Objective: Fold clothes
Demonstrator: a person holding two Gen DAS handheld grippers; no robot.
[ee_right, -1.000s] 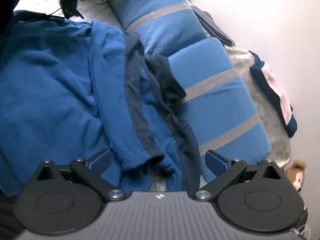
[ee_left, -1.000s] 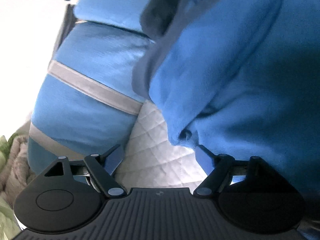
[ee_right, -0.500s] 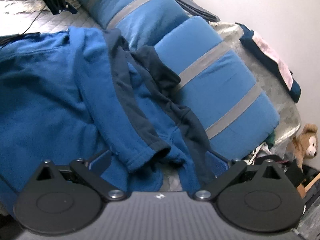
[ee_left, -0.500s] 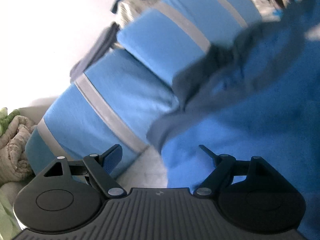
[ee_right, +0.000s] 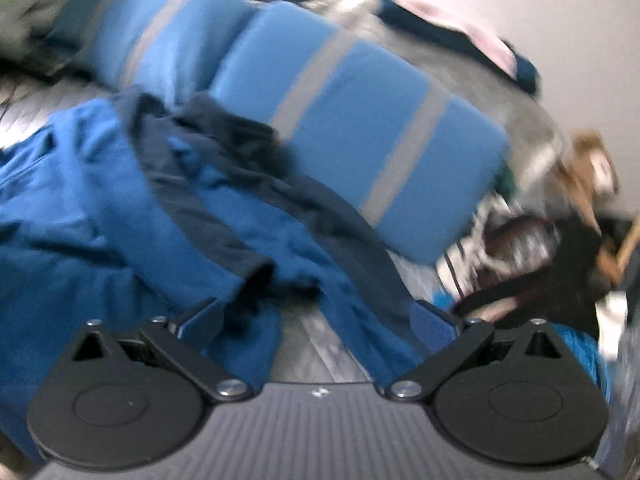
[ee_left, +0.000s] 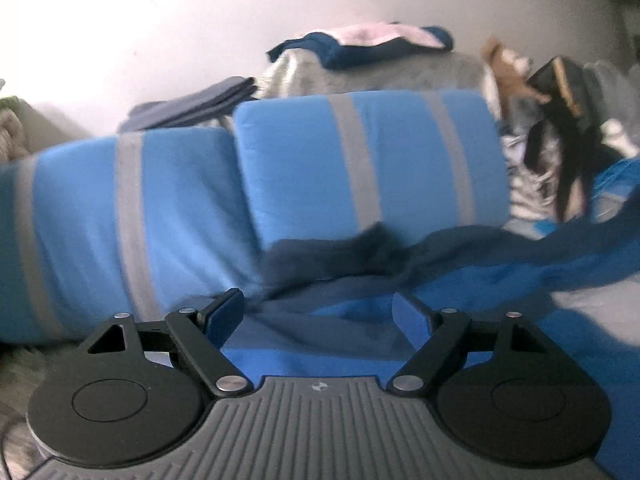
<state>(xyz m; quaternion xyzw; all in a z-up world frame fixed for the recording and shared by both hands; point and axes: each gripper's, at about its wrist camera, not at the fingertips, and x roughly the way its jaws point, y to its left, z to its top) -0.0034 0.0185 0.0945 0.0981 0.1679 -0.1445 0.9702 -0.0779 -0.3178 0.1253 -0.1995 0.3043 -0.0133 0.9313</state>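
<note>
Your left hand-held gripper point(ee_left: 318, 312) stands with its jaws wide apart and nothing clamped between them. The blue garment point(ee_left: 460, 280) lies just ahead of and below the fingers; its dark navy trim point(ee_left: 352, 258) is bunched against the foot of the striped blue cushions point(ee_left: 360, 164). No pad presses on the cloth in this view.

Your right hand-held gripper point(ee_right: 316, 322) is likewise spread, its jaws well apart and holding nothing. The same blue garment point(ee_right: 80, 208) is spread rumpled over the bed point(ee_right: 308, 344), which shows as a pale quilted strip between the fingers. A sleeve with a navy cuff point(ee_right: 256, 272) ends just ahead of the left finger, and a second navy-edged length of cloth runs down past the right finger. Whether either finger touches the cloth cannot be told: the view is blurred.

Behind the garment, two striped blue cushions point(ee_right: 352, 120) lie end to end. Beyond them you have a folded dark blue and pink item point(ee_left: 372, 42) on a grey cover, a flat grey-blue folded piece point(ee_left: 196, 102), and a brown soft toy point(ee_left: 508, 68) at the right. A dark strapped bag point(ee_left: 568, 92) sits beside the toy.
</note>
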